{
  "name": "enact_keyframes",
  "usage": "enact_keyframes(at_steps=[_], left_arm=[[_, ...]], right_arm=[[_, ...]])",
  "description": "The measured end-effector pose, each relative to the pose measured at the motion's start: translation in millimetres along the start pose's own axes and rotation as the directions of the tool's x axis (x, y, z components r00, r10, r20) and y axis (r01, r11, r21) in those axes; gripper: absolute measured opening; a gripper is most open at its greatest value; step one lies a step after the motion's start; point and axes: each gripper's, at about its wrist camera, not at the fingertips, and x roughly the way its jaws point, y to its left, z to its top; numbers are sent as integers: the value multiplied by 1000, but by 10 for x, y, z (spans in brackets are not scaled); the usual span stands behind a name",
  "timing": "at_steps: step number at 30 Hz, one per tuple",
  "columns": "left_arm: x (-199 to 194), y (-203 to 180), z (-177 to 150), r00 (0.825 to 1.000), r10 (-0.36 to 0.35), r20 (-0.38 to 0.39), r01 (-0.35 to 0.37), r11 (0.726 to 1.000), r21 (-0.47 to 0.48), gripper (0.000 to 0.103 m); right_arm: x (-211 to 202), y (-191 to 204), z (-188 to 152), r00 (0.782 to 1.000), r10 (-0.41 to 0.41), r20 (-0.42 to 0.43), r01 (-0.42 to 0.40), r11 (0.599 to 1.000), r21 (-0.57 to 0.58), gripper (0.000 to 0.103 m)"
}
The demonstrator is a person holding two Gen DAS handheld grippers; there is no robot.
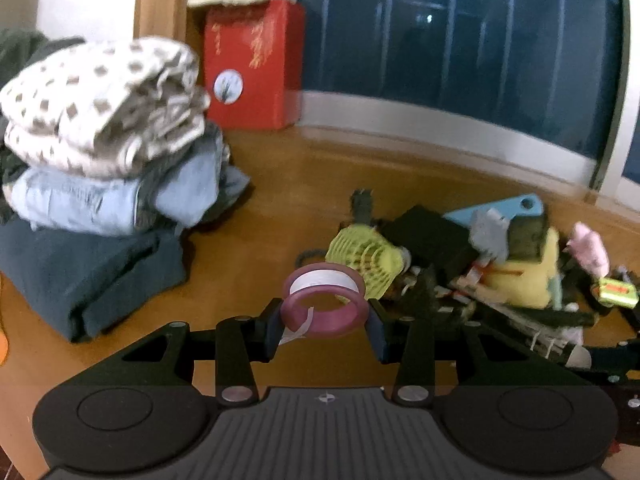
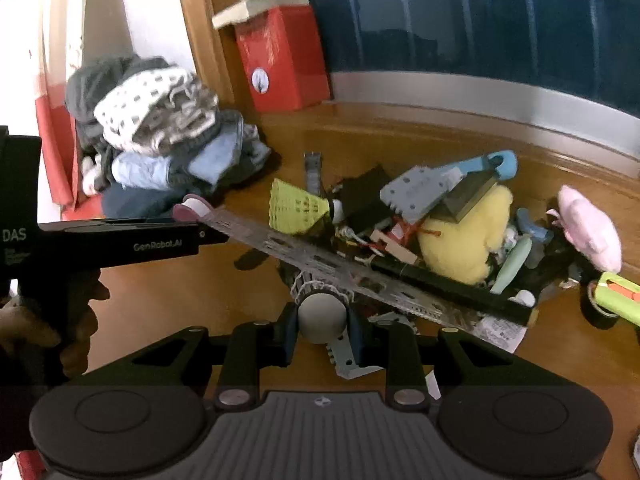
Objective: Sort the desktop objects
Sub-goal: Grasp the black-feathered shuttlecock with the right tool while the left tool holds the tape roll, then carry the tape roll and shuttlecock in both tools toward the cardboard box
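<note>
Both pairs of jaws were clenched on something. Between the left gripper's (image 1: 325,330) pads sat a pink spool of white tape (image 1: 324,306), its hole facing up and toward the camera, its axis running roughly along the fingers, a loose white tail hanging at the near left pad. The right gripper (image 2: 322,340) was clamped on a pale grey ball (image 2: 322,317), seemingly the cork end of a white shuttlecock whose skirt spread just beyond the fingertips, touching a long metal ruler (image 2: 332,266) that lay crosswise ahead. Beyond and to the right of both jaws lay the unsorted pile: a yellow-green shuttlecock (image 2: 298,209), a yellow plush toy (image 2: 466,236), a pink plush toy (image 2: 590,228). Ahead and left of the left jaws, well apart from the pile, stood a stack of folded clothes (image 1: 108,160) on the wooden table (image 1: 280,200). Judging by this, the spool was already clear of the pile, and the left hand was nearer any open space leftward.
</note>
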Motion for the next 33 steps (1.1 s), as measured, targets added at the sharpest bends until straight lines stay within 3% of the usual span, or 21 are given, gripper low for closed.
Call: enact_keyframes(at_steps=[7,13,21,33], left_arm=[[-175,-194,172,996,-59,64,56,997,43,44],[-223,-401,229,989,-127,79,120,989,84,44],[-204,-758,230,973,-223,58,214,968,128,44],[-309,-1585,60,946,-324,10,316,928,198,44]], right_arm=[[-327,-101,27,996,-39,80,35,998,53,28],[-578,-277,-47,984,-130,124,115,986,118,28],[-917,-520,-229,958,-248,146,218,957,193,28],[-1551,-905,-492,925,-331,186,281,926,252,28]])
